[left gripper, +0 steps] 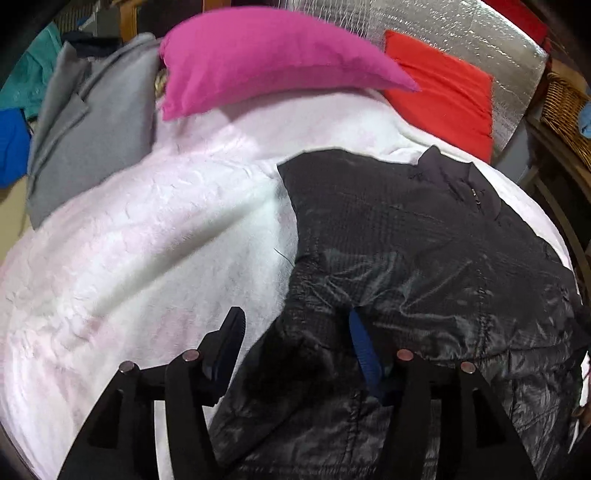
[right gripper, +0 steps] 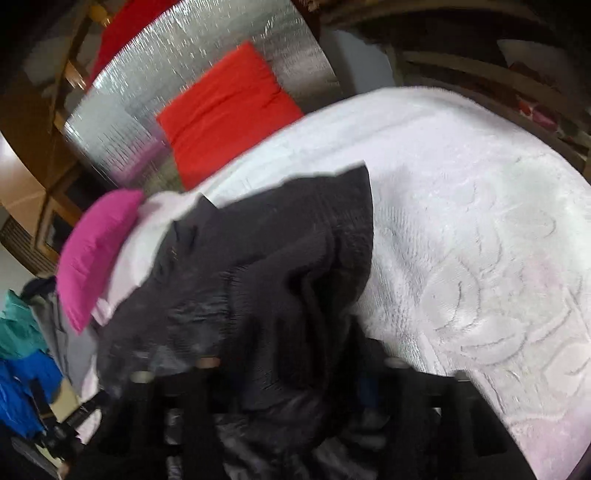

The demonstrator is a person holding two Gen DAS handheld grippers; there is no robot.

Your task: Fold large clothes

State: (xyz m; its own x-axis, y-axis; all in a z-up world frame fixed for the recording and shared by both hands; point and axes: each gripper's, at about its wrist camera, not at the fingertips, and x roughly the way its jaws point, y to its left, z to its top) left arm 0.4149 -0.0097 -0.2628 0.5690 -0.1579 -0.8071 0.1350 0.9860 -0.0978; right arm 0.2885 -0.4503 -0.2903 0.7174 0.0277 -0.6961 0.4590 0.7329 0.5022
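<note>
A black quilted jacket (left gripper: 424, 258) lies spread on a white fluffy blanket (left gripper: 147, 240), its collar toward the far right. My left gripper (left gripper: 295, 317) stands at the jacket's near left edge with its jaws apart. A bunched fold of the jacket lies between them; the blue-padded right finger (left gripper: 364, 350) sinks into the cloth, while the left finger (left gripper: 231, 339) rests over the bare blanket, apart from the fold. In the blurred right wrist view the jacket (right gripper: 277, 277) is heaped over my right gripper (right gripper: 295, 369); its fingers are hidden under the cloth.
A pink pillow (left gripper: 258, 55) and a red cushion (left gripper: 443, 96) lie at the far side before a silver foil mat (left gripper: 461, 29). A grey garment (left gripper: 92, 129) and blue and teal clothes (left gripper: 11, 144) lie left. A wicker basket (left gripper: 565, 110) stands right.
</note>
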